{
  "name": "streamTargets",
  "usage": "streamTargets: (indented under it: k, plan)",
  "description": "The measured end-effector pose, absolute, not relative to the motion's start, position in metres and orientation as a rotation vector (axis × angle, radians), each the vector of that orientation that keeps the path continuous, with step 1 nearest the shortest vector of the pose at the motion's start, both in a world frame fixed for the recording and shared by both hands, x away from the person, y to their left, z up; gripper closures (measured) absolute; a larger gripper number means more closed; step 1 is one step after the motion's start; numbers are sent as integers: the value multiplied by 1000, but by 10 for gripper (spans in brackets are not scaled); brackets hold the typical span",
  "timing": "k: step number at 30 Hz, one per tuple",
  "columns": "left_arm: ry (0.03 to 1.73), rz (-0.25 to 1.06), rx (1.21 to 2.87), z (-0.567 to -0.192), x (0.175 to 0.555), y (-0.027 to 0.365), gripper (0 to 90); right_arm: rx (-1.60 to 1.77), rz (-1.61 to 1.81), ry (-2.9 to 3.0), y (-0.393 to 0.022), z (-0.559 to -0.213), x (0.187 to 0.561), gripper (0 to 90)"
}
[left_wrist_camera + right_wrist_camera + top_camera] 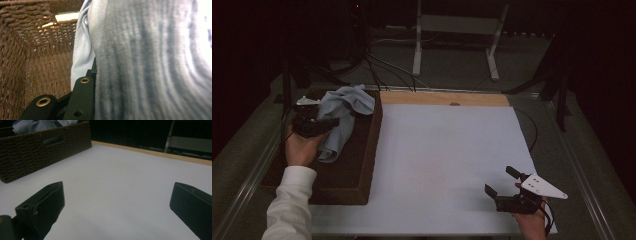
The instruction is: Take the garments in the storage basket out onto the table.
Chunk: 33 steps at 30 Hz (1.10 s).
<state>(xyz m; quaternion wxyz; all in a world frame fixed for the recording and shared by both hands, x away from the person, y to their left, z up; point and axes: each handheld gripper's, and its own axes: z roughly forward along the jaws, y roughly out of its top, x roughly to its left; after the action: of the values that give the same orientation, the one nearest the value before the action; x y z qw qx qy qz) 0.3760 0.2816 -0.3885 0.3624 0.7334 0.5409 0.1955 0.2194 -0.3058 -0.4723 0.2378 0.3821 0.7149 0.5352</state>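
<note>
Left hand-held gripper (314, 125) clamped on pale blue cloth (343, 112), over the wicker basket (357, 170).
Cloth soft, ribbed, bunched; it drapes from the jaws into the basket's far left part. Basket dark brown, woven, rectangular, at the left of the white counter (442, 160). Right hand-held gripper (502, 182) near right, jaws spread wide, nothing between them.

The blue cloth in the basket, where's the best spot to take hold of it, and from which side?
Probably the bunched hump of the blue cloth, taken from above. It is crumpled in folds that rise over the rim of the wicker basket, so jaws can pinch a ridge there. The left gripper already has cloth against its jaws.
</note>
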Motion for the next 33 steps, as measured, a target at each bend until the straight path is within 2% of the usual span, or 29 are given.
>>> streamTargets:
  k: [33]
  plan:
    - [1200, 496, 1871, -367, 367, 256, 698, 1070, 1466, 1963, -305, -474, 221, 1]
